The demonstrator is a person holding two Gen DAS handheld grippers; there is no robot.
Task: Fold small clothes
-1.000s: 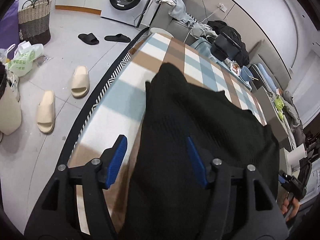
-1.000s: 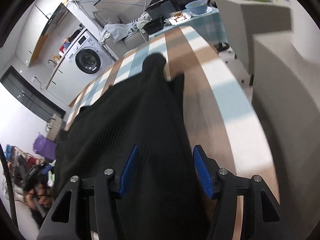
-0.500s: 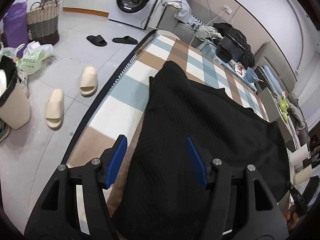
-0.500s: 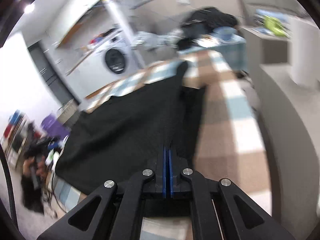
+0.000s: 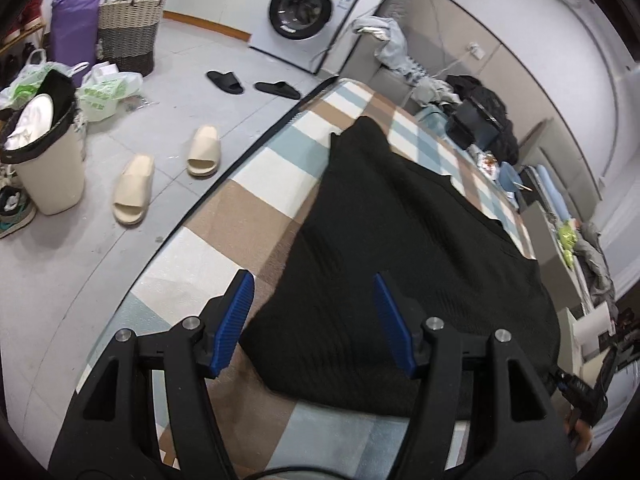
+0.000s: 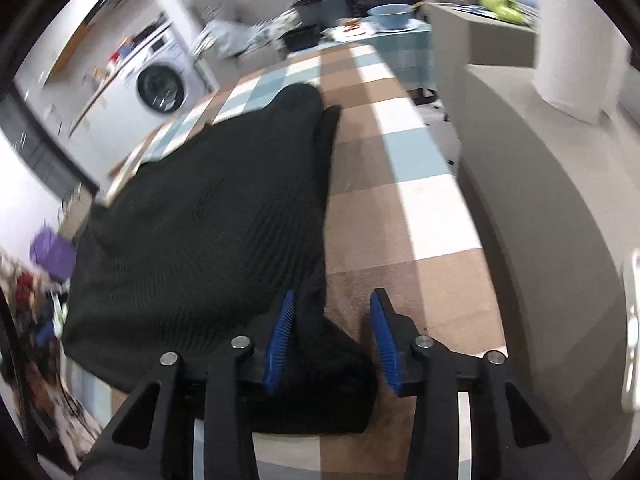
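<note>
Black garment [image 5: 400, 248] flat on checked table [image 5: 224, 216], right tool [image 6: 330, 340] reopening off cloth, left tool [image 5: 312, 320] wide, drawn back.

- A lived-in home, a laundry corner opening onto a sitting area.
- Washing machine [image 5: 301, 12] at 12 o'clock against the wall, woven laundry basket [image 5: 129, 32] at 10 o'clock.
- Slippers on the tiled floor: a black pair [image 5: 252, 84] near 11 o'clock, a cream pair [image 5: 168, 172] at 9 o'clock.
- A bin [image 5: 44, 160] and plastic bags [image 5: 108, 88] on the left.
- Checked tablecloth [image 5: 256, 200] on the table, a bowl [image 6: 390, 14] at its far end; clothes heaped on a sofa [image 5: 384, 40] at 1 o'clock.
</note>
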